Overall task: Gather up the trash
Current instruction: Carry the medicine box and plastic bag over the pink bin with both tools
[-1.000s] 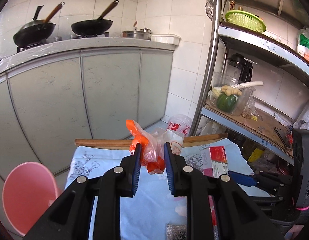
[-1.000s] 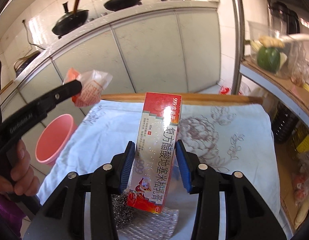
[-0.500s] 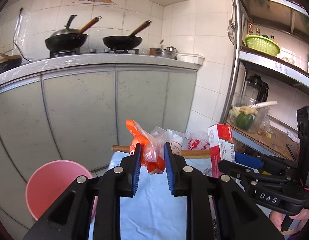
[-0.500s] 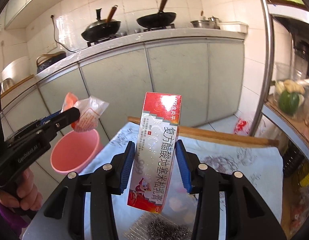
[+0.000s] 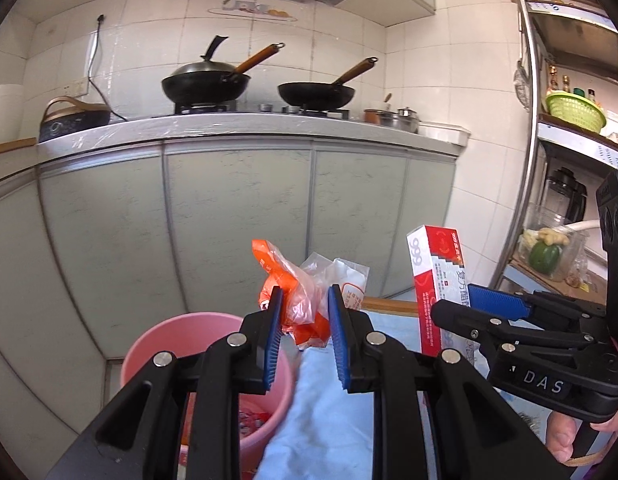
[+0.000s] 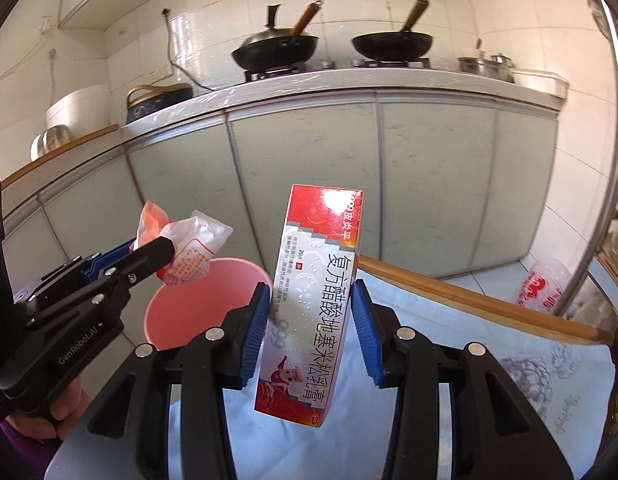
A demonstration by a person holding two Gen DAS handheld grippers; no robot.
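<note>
Left fingers pinching crumpled wrapper, right fingers clamping red carton, pink bin holding scraps

Stove: we see two black woks with wooden handles on the burners.
Beside them: we find a steel pot at the right and a dark cooker at the left.
Below: we face grey-green cabinet doors under the pale worktop.
Wall: we note white tiles.
Shelf rack: we spot a green basket, and lower down a green pepper.
</note>
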